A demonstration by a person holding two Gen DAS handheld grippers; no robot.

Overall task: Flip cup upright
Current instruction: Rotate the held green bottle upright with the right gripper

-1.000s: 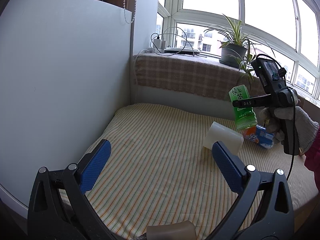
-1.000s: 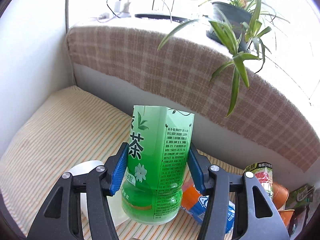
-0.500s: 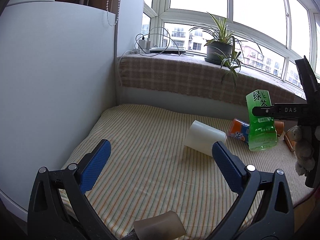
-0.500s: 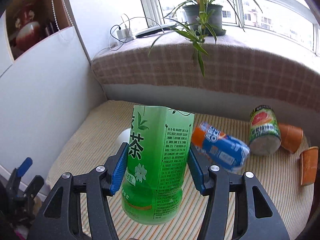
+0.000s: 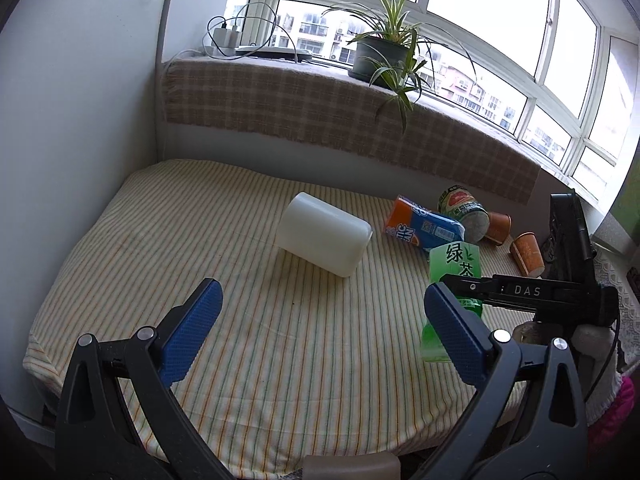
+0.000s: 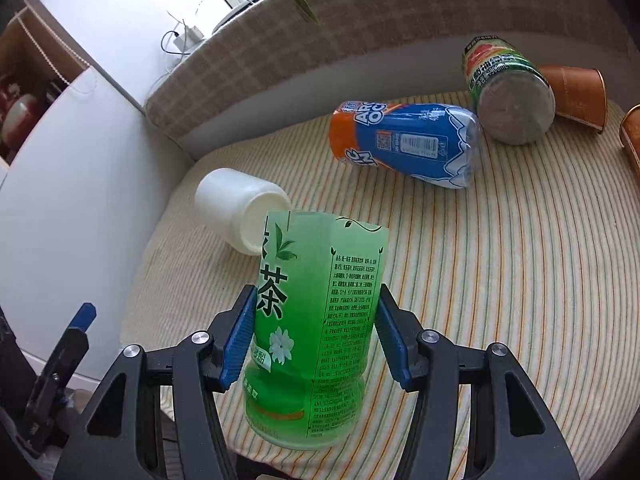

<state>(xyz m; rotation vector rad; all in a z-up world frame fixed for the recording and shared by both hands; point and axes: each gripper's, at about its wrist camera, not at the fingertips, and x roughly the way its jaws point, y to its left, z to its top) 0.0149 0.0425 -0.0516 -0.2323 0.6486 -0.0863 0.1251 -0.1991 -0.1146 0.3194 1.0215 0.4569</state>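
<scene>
My right gripper (image 6: 316,332) is shut on a green tea cup (image 6: 312,320) cut from a bottle; it holds it near the front right of the striped table, and it also shows in the left wrist view (image 5: 454,280). I cannot tell whether the cup touches the cloth. A white cup (image 5: 324,240) lies on its side mid-table, also in the right wrist view (image 6: 240,208). My left gripper (image 5: 320,328) is open and empty, short of the white cup.
A blue and orange bottle cup (image 5: 424,228), a green can (image 5: 466,212) and two brown paper cups (image 5: 528,252) lie on their sides at the back right. A white wall (image 5: 80,120) is on the left. A plaid-covered sill (image 5: 320,108) with a plant (image 5: 384,52) is behind.
My right gripper has carried the green cup toward the front of the table and lower. The left view has shifted right and tilted down; its jaws stay open.
</scene>
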